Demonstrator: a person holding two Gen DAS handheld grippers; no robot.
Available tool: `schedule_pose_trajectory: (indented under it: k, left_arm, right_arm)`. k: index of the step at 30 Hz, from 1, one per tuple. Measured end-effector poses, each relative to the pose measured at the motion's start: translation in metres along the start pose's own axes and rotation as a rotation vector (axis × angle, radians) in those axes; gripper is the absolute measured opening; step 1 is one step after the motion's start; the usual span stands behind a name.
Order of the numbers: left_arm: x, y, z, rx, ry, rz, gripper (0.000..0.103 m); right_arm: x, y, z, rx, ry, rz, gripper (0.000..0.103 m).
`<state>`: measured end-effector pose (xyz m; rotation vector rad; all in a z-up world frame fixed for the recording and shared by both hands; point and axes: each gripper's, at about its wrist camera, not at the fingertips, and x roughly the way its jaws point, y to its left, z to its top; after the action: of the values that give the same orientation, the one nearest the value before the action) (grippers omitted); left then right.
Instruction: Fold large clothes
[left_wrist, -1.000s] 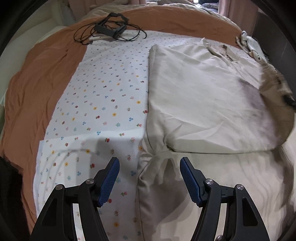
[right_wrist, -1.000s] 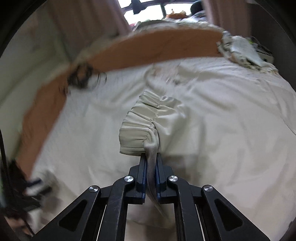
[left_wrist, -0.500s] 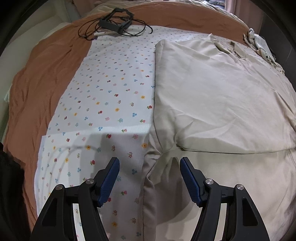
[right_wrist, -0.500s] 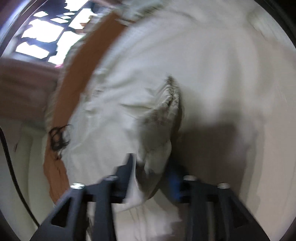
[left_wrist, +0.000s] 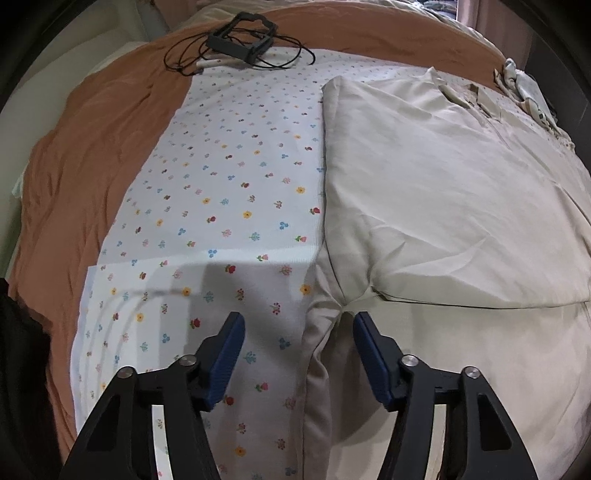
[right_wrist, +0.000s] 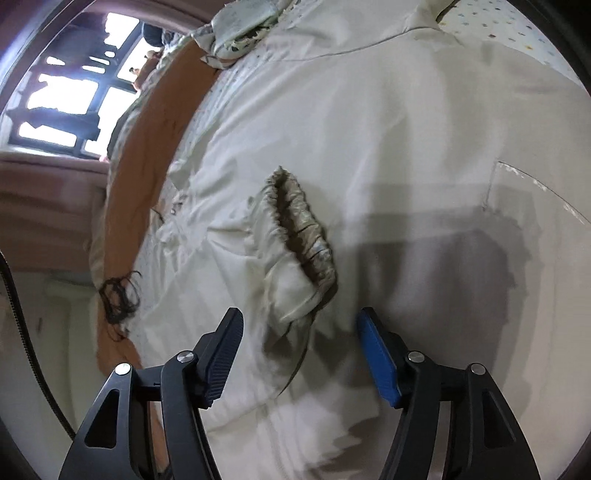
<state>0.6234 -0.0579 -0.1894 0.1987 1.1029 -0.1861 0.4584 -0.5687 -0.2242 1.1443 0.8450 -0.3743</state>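
A large cream jacket lies spread on the bed, its left sleeve folded in across the body. My left gripper is open and empty, just above the jacket's left edge where a crease bunches up. In the right wrist view the jacket fills the frame, and its gathered elastic sleeve cuff lies on the body. My right gripper is open, hovering just behind the cuff, holding nothing.
A white floral sheet covers the bed under the jacket, over an orange blanket. A black frame with tangled cables lies at the far edge. A crumpled pale cloth sits at the far right. A window shows beyond the bed.
My right gripper was shut on the sleeve cuff; it has swung over, opened and let the cuff drop on the jacket body. My left gripper stayed open and nearly still.
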Motion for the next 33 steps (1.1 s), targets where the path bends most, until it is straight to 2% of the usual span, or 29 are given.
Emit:
schedule_pose_trajectory:
  k: [3,5,6,8,10,16,21,33]
  left_arm:
    - [0.004,-0.003,0.002,0.002,0.004,-0.014,0.055]
    - [0.009,-0.005,0.005,0.004,0.011,-0.023,0.05]
    - [0.011,-0.005,0.007,0.005,0.007,-0.021,0.047]
    - [0.012,-0.004,0.008,0.002,-0.002,-0.016,0.044]
    - [0.014,0.003,0.009,-0.014,-0.008,-0.018,0.041]
    - [0.017,0.031,0.006,-0.105,-0.013,-0.064,0.041]
    - [0.014,0.035,0.0,-0.112,-0.016,-0.074,0.041]
    - [0.009,0.031,-0.003,-0.079,-0.015,-0.039,0.041]
  right_arm:
    - [0.007,-0.009,0.008,0.027,-0.02,0.017,0.063]
    - [0.009,-0.002,0.012,-0.019,-0.045,0.004,0.048]
    - [0.014,0.004,0.014,-0.049,-0.047,-0.004,0.034]
    - [0.02,0.009,0.018,-0.064,-0.049,0.009,0.029]
    - [0.029,0.017,0.021,-0.089,-0.037,0.028,0.017]
    - [0.053,0.05,0.022,-0.234,0.002,0.069,0.016]
    - [0.067,0.065,0.02,-0.317,0.029,0.088,0.016]
    - [0.066,0.05,0.046,-0.284,0.025,0.107,0.016]
